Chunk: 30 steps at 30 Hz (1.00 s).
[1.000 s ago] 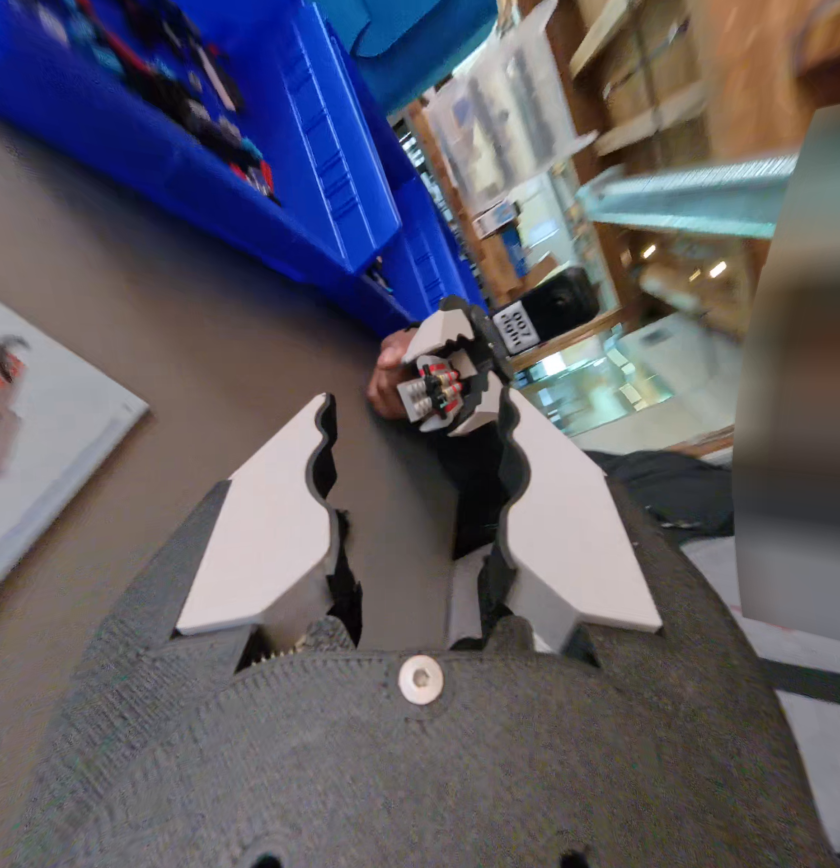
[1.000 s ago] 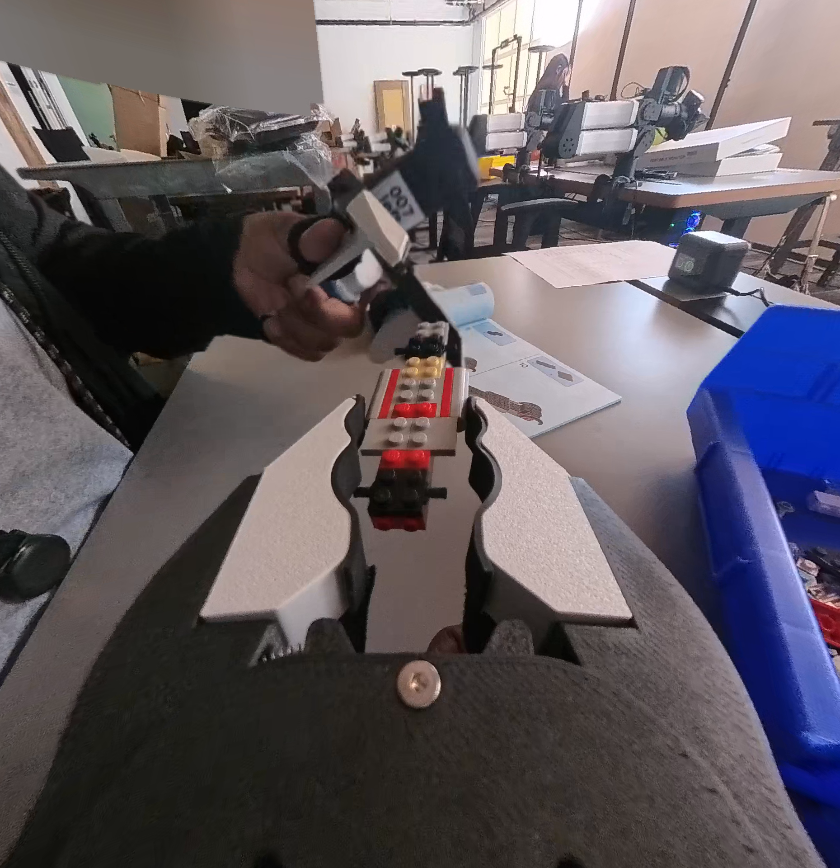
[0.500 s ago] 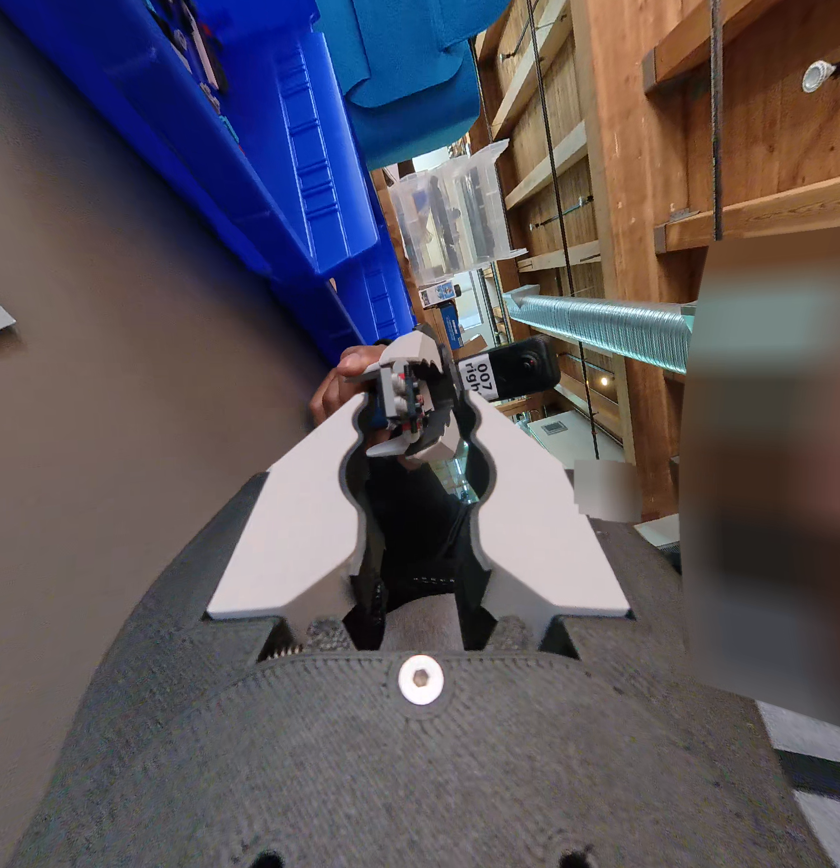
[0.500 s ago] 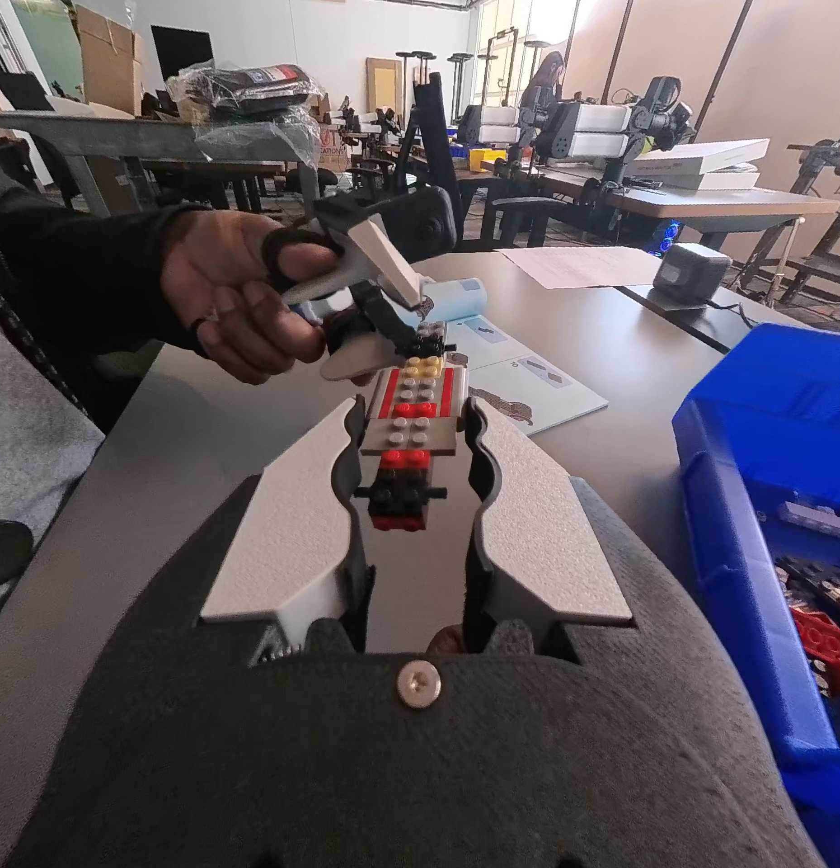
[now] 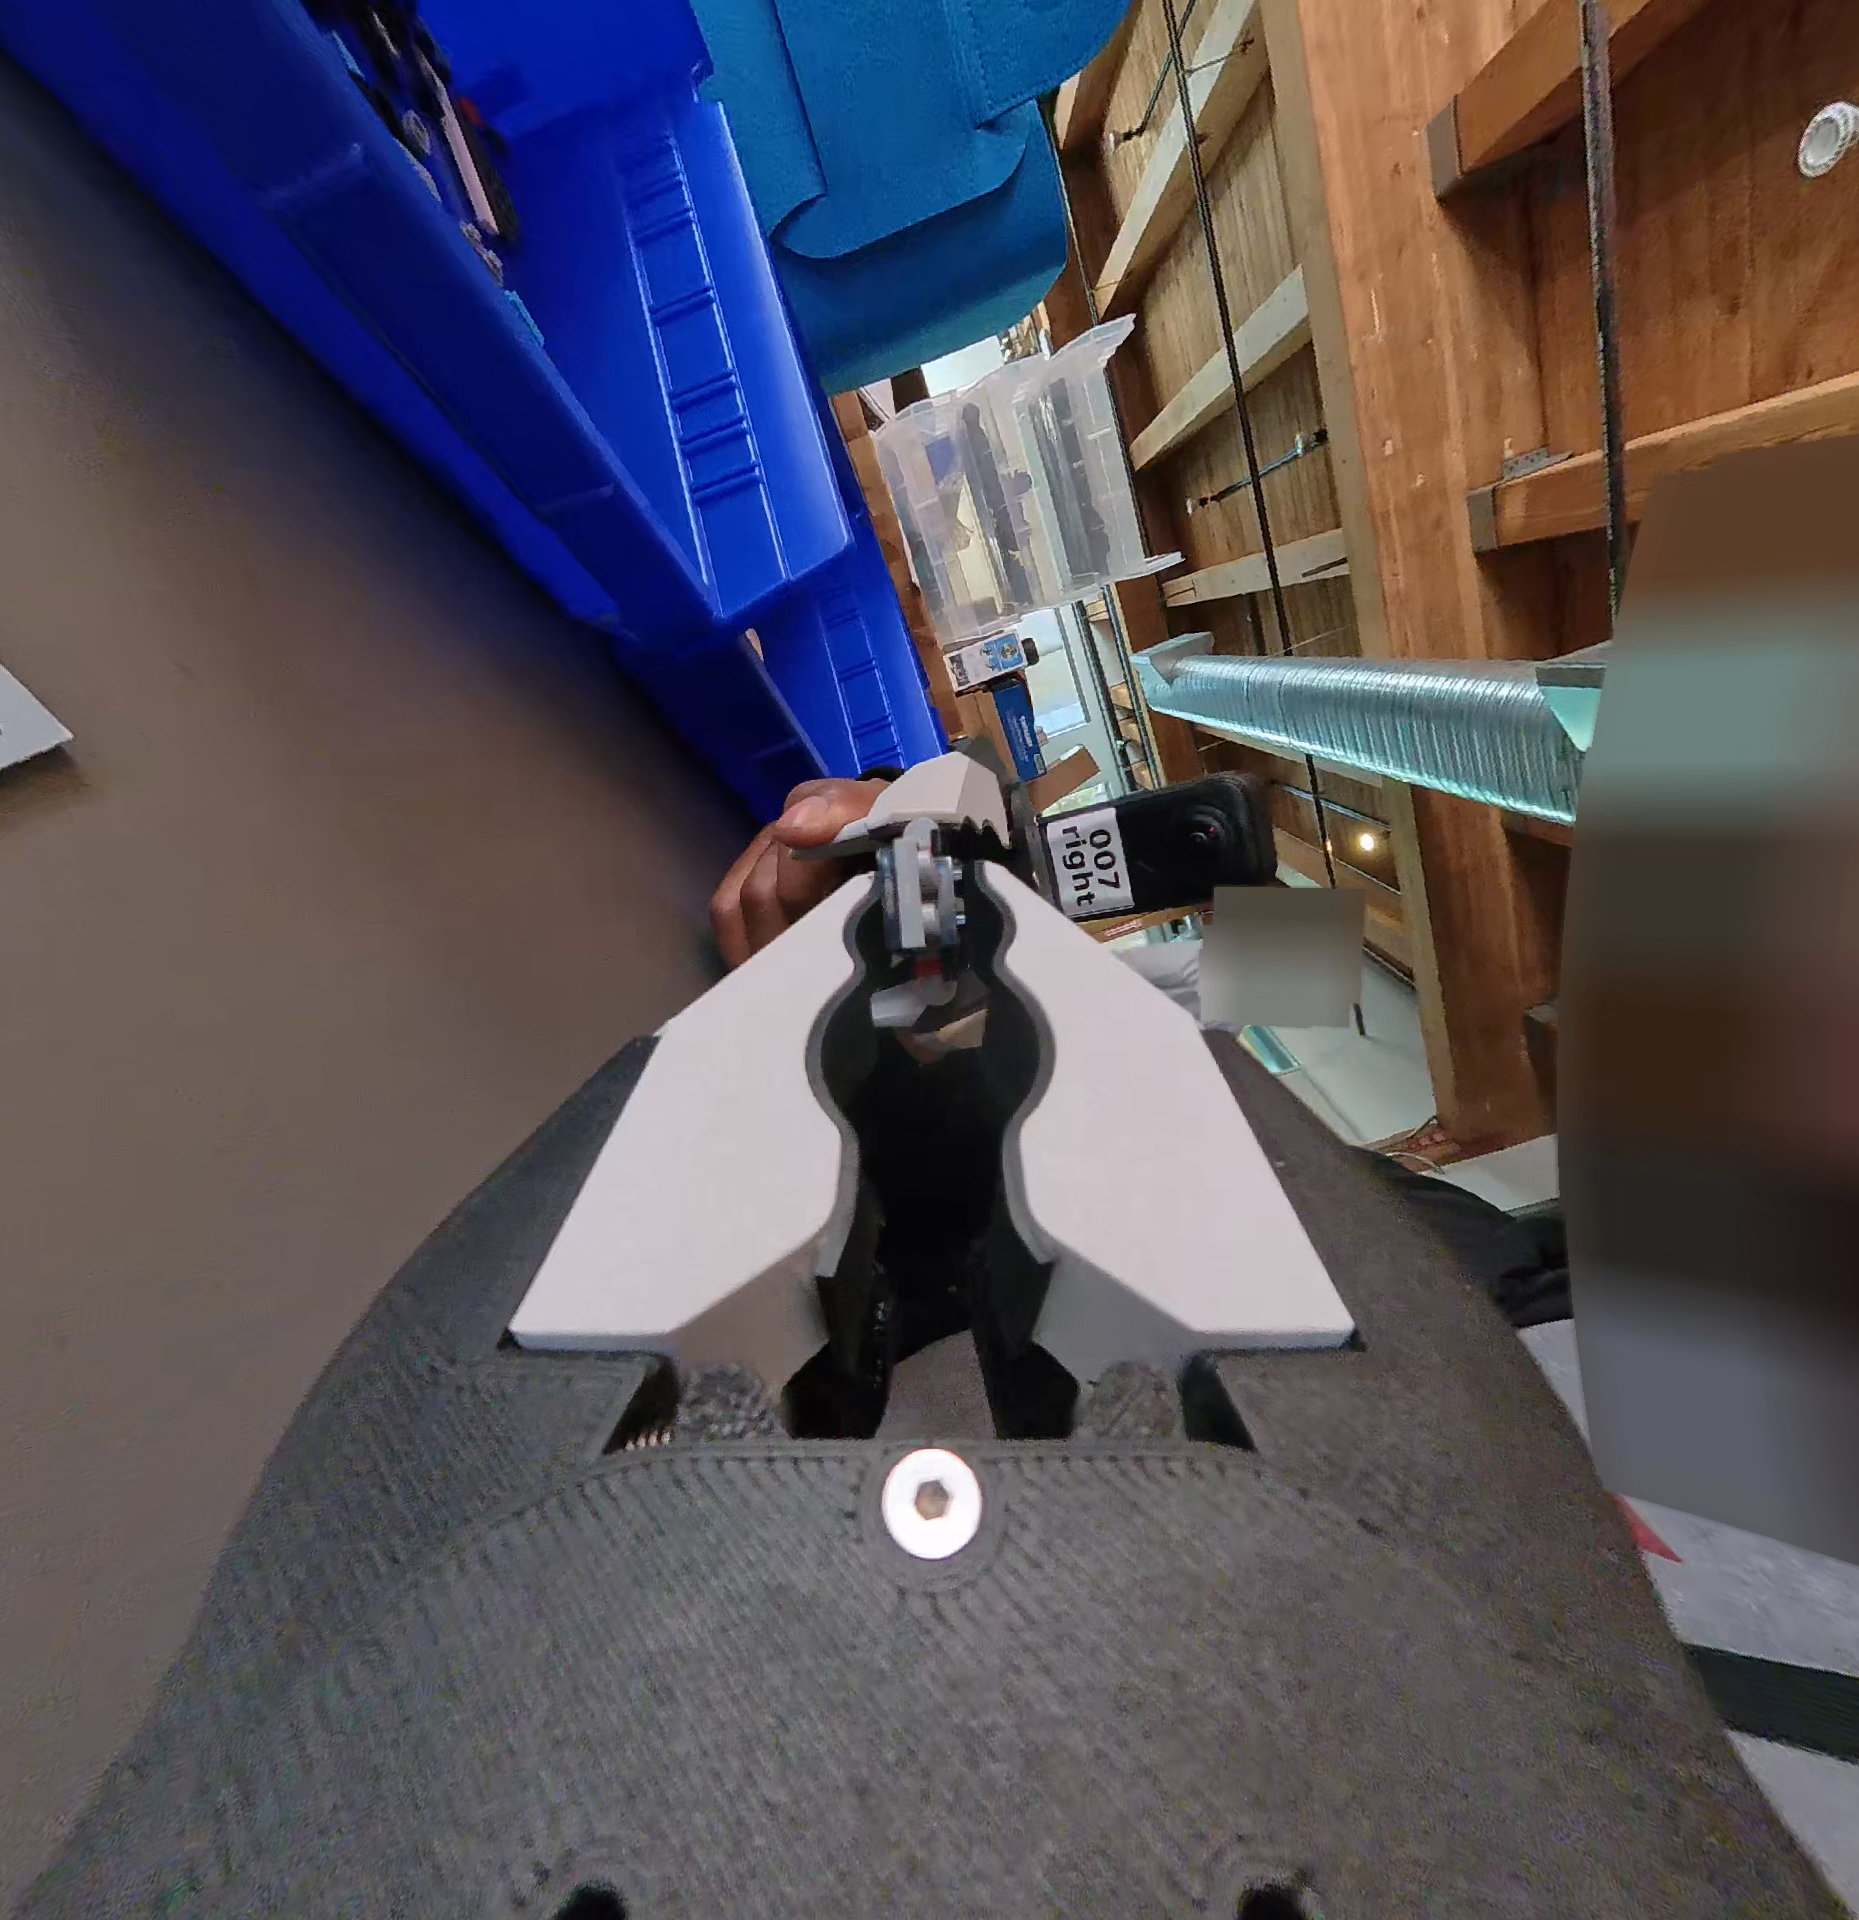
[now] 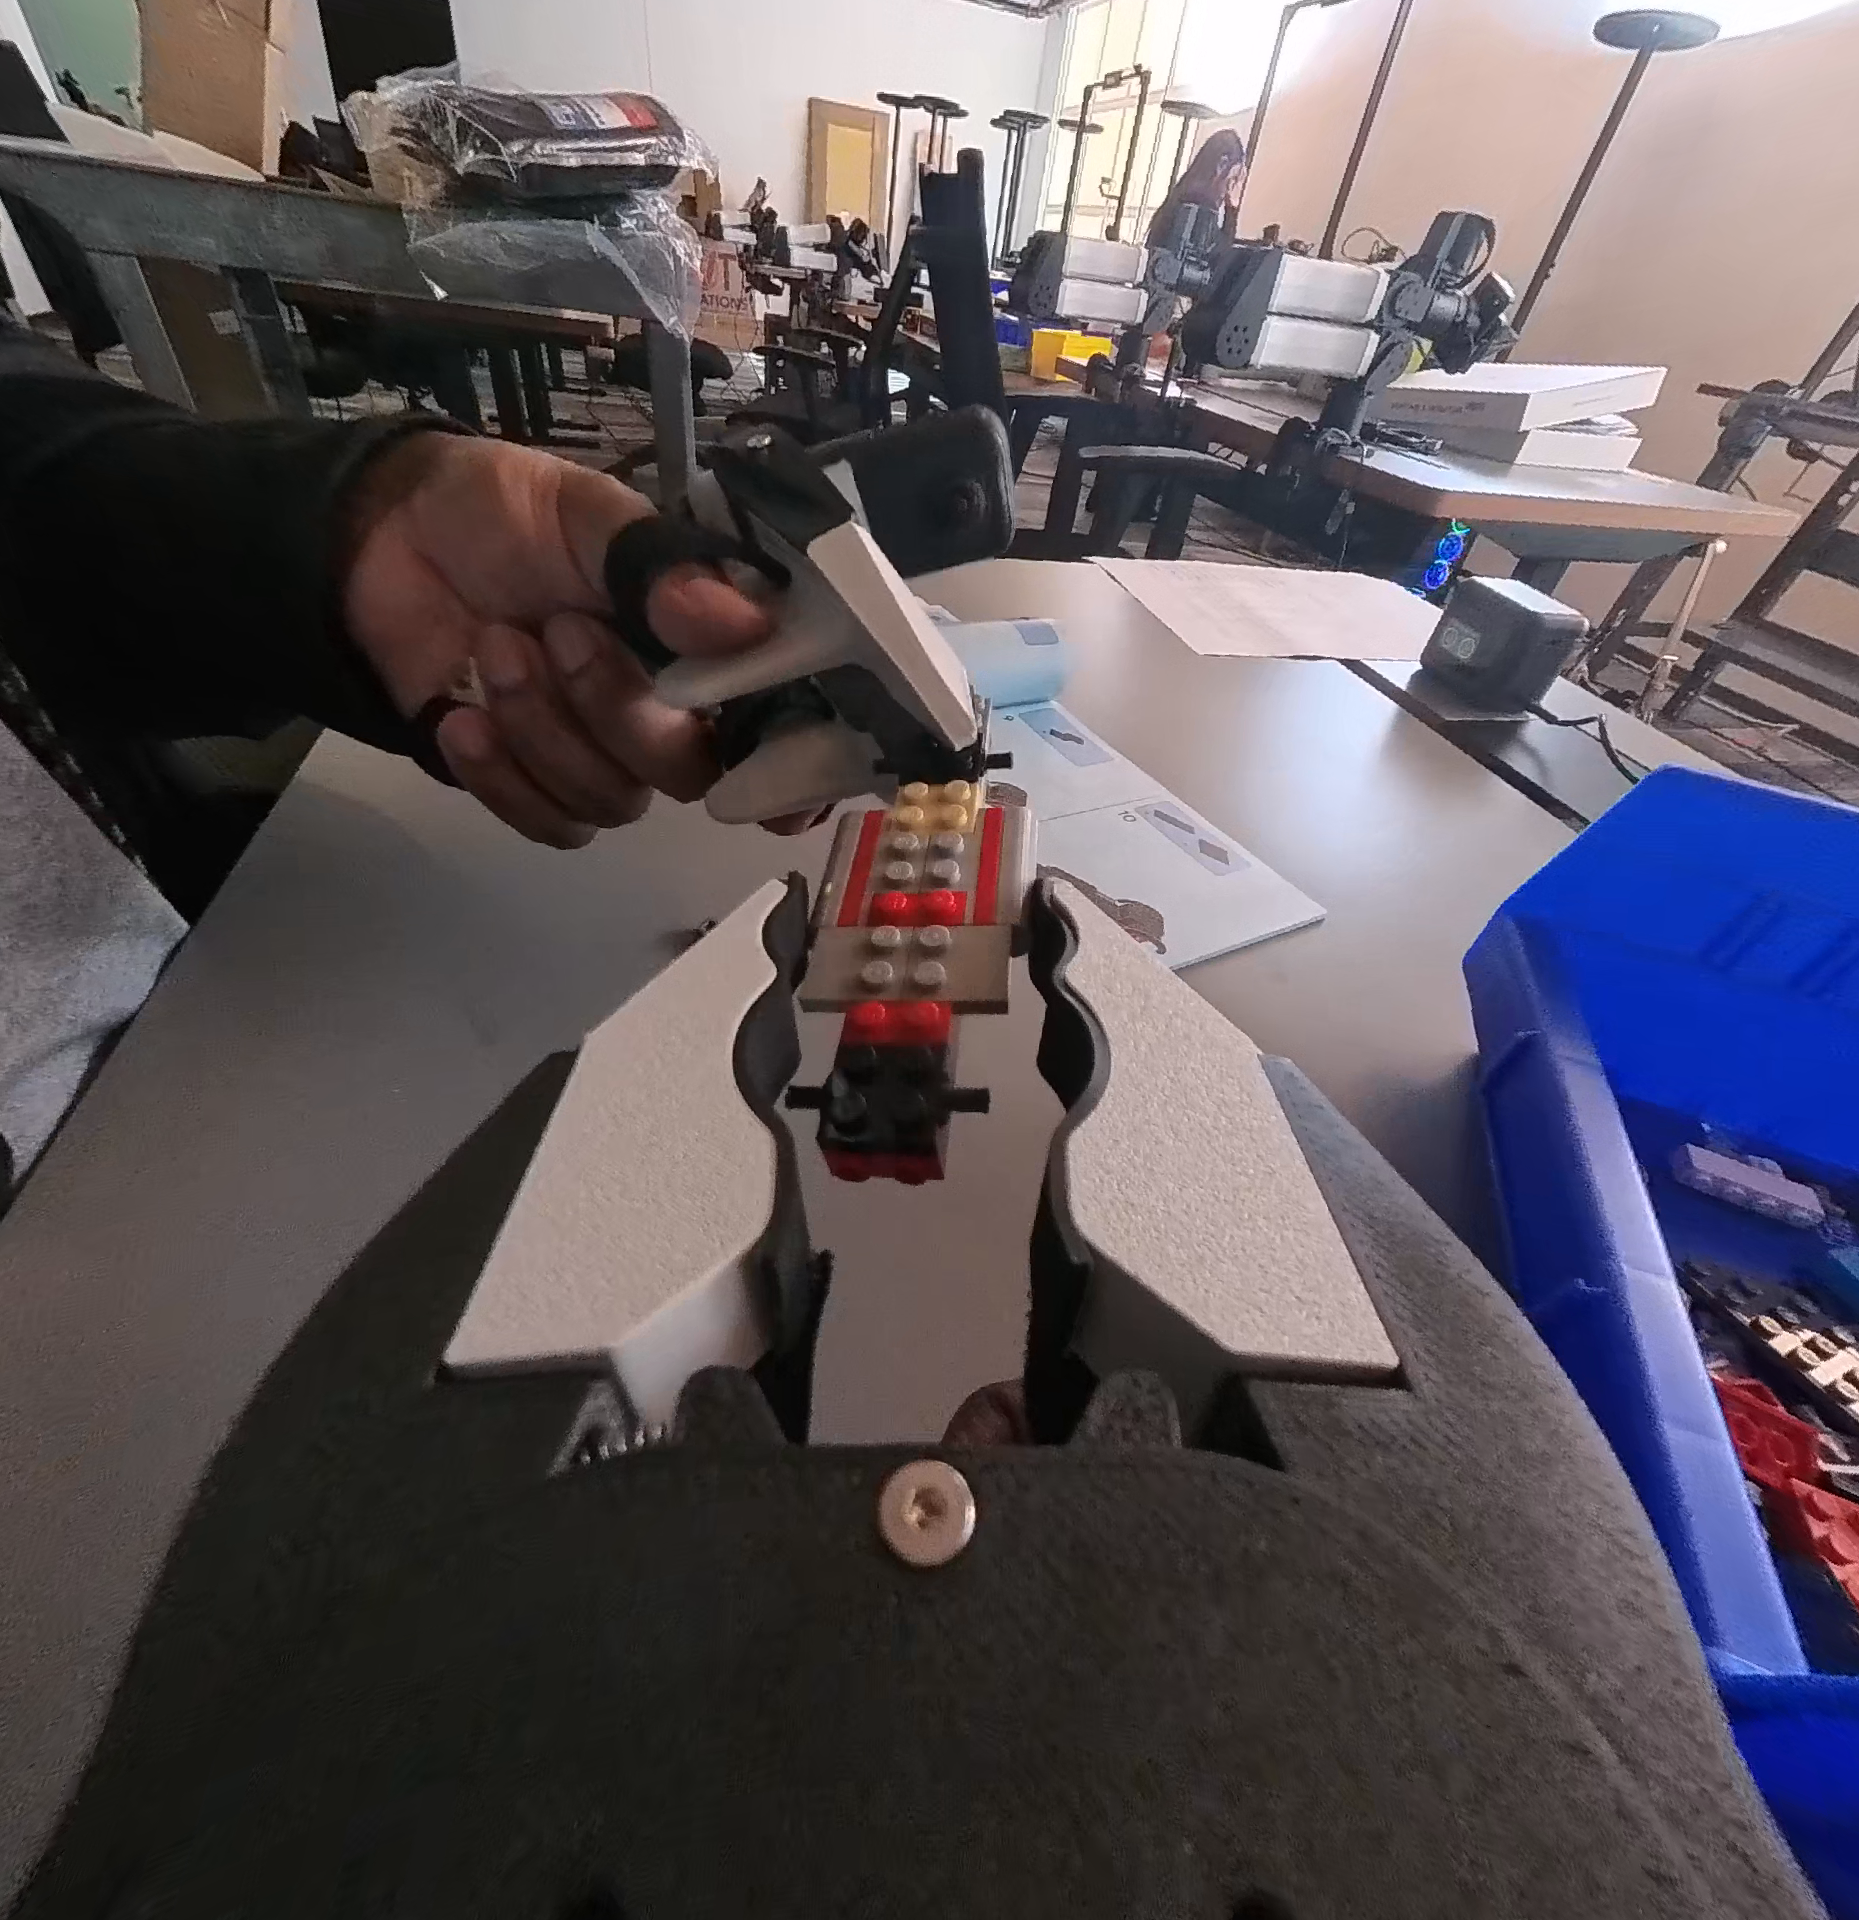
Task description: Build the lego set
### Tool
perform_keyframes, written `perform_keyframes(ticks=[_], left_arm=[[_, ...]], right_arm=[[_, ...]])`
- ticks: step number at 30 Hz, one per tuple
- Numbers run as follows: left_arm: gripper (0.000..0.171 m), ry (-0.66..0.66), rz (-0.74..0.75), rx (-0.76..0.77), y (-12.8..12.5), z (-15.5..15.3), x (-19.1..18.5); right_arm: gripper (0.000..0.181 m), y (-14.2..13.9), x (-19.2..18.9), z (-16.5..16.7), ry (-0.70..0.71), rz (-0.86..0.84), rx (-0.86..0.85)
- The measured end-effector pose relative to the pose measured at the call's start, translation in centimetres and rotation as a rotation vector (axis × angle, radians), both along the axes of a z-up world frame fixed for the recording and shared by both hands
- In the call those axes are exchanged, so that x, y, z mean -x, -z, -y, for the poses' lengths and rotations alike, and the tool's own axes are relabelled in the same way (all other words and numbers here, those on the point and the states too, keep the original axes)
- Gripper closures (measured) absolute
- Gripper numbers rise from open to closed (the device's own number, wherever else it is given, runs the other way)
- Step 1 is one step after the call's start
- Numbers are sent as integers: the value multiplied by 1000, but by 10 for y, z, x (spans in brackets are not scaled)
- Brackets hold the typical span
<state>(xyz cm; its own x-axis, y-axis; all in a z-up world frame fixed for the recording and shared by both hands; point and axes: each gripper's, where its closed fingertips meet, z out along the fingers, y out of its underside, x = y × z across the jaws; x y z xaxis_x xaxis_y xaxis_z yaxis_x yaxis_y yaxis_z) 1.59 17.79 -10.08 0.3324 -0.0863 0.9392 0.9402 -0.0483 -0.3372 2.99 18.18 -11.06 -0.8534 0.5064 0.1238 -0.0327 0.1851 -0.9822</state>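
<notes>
Lego model [image 6: 920, 925] sits clamped between the two white fingers of the right gripper [image 6: 920, 940], held above a grey table [image 6: 312, 935]. The model is a long narrow build with a grey studded plate at its middle, red strips along both sides, tan bricks at the far end beyond the fingertips and a red and black section hanging back between the fingers toward the gripper's body. Both fingers press on the sides of the grey plate.

Just past the right fingertips, the left gripper [image 6: 940, 748] comes in from the left, held in a person's hand [image 6: 530, 644] with a dark sleeve. Its white fingertips close on a small black piece [image 6: 940, 764] at the model's far tan end; they are nearly together around it.

From the left wrist view, the left gripper [image 5: 930, 894] has its fingers close together, with the model [image 5: 920, 904] seen end-on right at their tips. The right gripper [image 5: 935, 816] lies directly beyond, with its hand [image 5: 790, 873] behind.

To the right of the right fingers stands a blue bin [image 6: 1590, 1195] holding loose bricks. Ahead of the fingers, an open instruction booklet [image 6: 1143, 862] lies flat on the table.
</notes>
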Motion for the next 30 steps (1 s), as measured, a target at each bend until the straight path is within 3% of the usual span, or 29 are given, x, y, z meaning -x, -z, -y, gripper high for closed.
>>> perform_keyframes(ticks=[10,25,30], left_arm=[[160,-2,-93,29,2,2,-1],[159,11,-57,-15,-1,1,0],[142,16,-52,-55,-7,0,-3]], right_arm=[[136,2,0,2,7,-29,-30],[136,1,2,2,34,-77,-46],[136,-1,2,4,48,-113,-60]])
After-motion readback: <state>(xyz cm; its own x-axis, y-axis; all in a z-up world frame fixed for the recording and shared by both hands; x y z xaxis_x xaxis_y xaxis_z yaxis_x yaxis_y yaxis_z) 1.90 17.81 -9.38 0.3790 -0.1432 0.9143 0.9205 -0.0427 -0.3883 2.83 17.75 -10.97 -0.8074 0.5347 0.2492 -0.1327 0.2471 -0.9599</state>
